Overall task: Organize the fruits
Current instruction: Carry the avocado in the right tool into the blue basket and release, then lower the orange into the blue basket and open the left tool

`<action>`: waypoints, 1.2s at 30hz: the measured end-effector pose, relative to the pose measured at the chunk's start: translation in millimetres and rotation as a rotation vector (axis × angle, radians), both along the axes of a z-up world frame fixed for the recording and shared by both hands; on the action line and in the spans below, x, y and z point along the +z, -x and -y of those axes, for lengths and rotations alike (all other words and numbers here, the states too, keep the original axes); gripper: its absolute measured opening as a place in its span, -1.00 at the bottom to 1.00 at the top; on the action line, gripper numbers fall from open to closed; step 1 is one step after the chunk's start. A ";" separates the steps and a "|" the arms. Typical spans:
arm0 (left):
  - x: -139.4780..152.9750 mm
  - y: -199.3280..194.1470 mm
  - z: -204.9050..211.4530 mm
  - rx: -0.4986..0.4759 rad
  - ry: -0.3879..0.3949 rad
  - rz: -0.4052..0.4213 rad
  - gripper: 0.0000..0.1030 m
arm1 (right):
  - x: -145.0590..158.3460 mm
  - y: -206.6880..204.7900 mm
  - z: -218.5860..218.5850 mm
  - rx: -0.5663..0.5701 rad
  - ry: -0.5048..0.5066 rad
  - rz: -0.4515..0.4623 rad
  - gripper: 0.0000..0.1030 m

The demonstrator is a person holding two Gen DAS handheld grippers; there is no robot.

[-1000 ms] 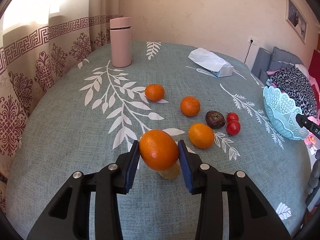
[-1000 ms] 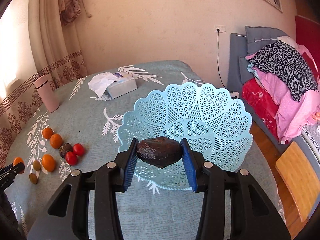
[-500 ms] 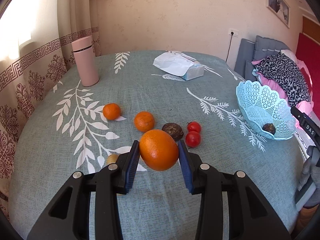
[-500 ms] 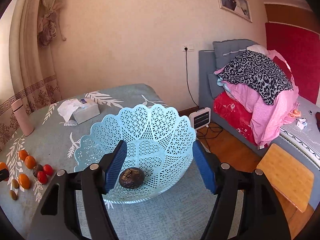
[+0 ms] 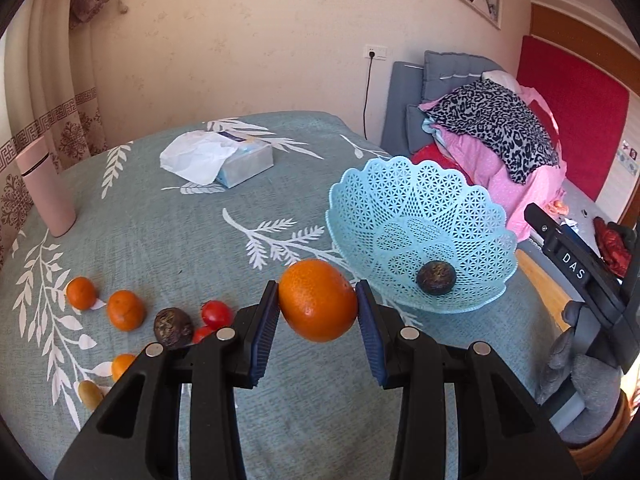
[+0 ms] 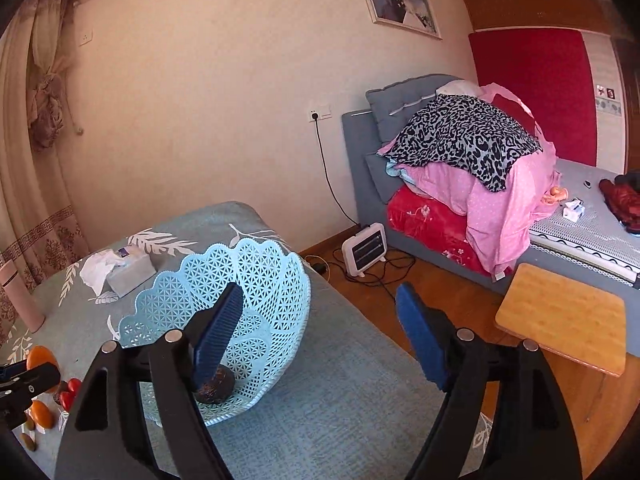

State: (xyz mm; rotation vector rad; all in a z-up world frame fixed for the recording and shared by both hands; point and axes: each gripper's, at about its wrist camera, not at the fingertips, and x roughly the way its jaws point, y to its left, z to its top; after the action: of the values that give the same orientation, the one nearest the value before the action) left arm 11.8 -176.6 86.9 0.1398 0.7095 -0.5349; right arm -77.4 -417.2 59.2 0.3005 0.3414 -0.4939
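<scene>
My left gripper point(image 5: 317, 334) is shut on an orange point(image 5: 317, 306) and holds it above the table, just left of the light blue lattice basket point(image 5: 404, 196). A dark avocado point(image 5: 436, 277) lies in the basket's bottom. On the table at the left lie two oranges point(image 5: 126, 309), a dark round fruit point(image 5: 173, 327), red tomatoes point(image 5: 216, 313) and another orange point(image 5: 122, 365). My right gripper point(image 6: 320, 334) is open and empty, raised beside the basket point(image 6: 256, 276), with the avocado point(image 6: 214, 388) below its left finger.
A tissue box point(image 5: 240, 162) sits at the table's far side and a pink bottle point(image 5: 46, 192) at the far left. A small yellowish fruit point(image 5: 90, 393) lies near the front left edge. A bed with piled clothes point(image 6: 472, 160), a heater point(image 6: 364, 250) and a wooden stool point(image 6: 560, 316) stand right of the table.
My left gripper has carried the orange right, toward the basket. My right gripper opened, dropped the avocado into the basket, then lifted and swung right, away from it.
</scene>
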 end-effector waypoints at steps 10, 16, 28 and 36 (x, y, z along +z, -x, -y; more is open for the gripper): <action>-4.4 -13.5 53.8 -0.109 0.014 0.004 -0.24 | -1.5 -0.8 0.7 -0.015 0.004 0.003 0.58; 0.2 -13.7 54.9 -0.109 0.046 0.030 0.33 | -1.9 -1.1 -2.0 -0.021 0.018 0.007 0.58; 6.6 -18.0 22.6 0.009 0.029 0.070 0.52 | -1.7 2.3 -3.2 -0.036 0.026 0.021 0.67; 4.0 -9.6 12.6 0.058 -0.037 0.149 0.65 | -1.6 1.7 -5.8 -0.033 0.039 0.019 0.68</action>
State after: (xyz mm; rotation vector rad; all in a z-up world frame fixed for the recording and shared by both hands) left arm 21.3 -189.2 91.0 0.1909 0.5761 -0.4514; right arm -79.1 -411.5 57.6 0.2730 0.3087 -0.5295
